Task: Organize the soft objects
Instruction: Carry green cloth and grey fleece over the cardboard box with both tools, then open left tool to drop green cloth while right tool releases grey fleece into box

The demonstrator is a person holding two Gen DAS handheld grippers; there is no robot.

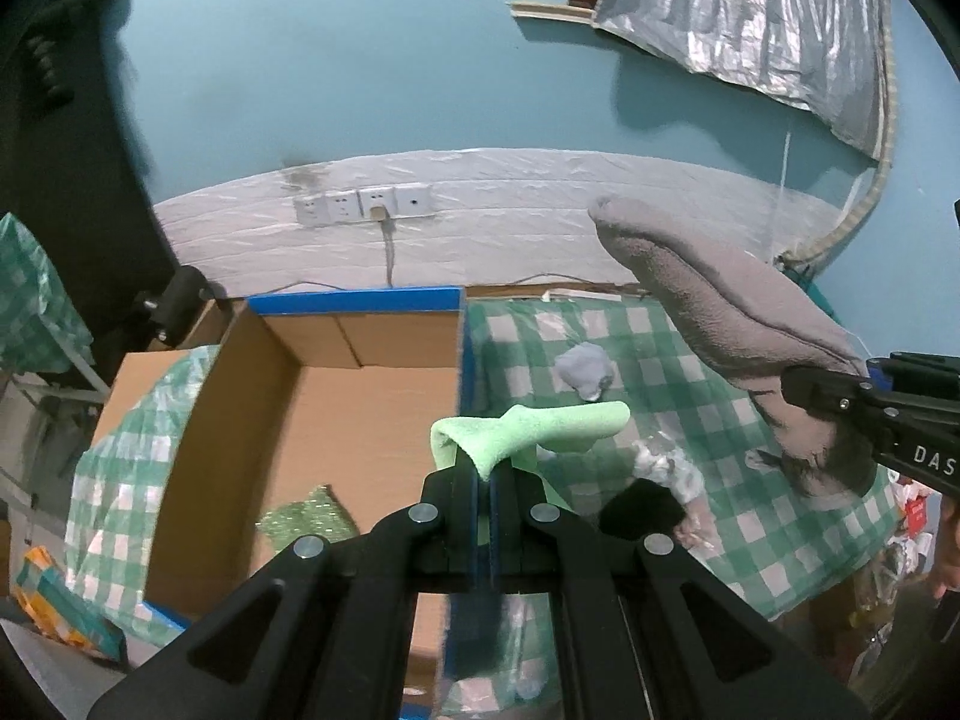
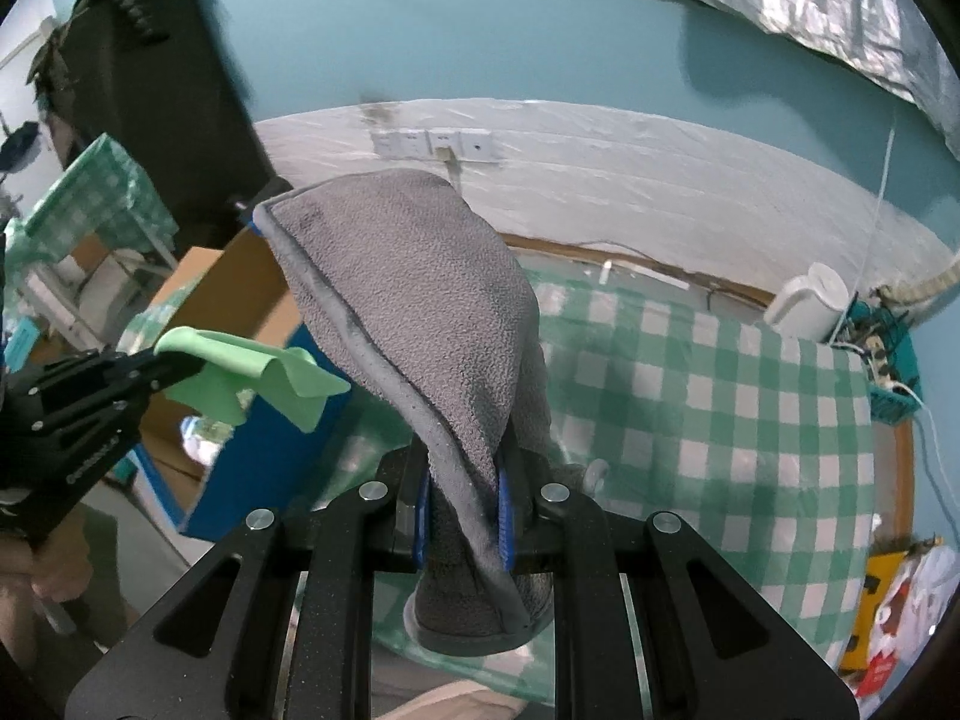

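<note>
Our left gripper (image 1: 485, 468) clenches a light green cloth (image 1: 528, 429) above the edge of the open cardboard box (image 1: 336, 414). Our right gripper (image 2: 463, 504) grips a grey fleece cloth (image 2: 408, 300) over the green checked tablecloth (image 2: 720, 396). A small grey cloth (image 1: 585, 369) lies on it.

Teal-walled room with a checked table

The wall (image 1: 336, 78) is painted teal; sockets (image 1: 363, 204) are mounted on a white lower band (image 2: 600, 180), and a green checked tablecloth (image 2: 720, 396) is spread below.
</note>
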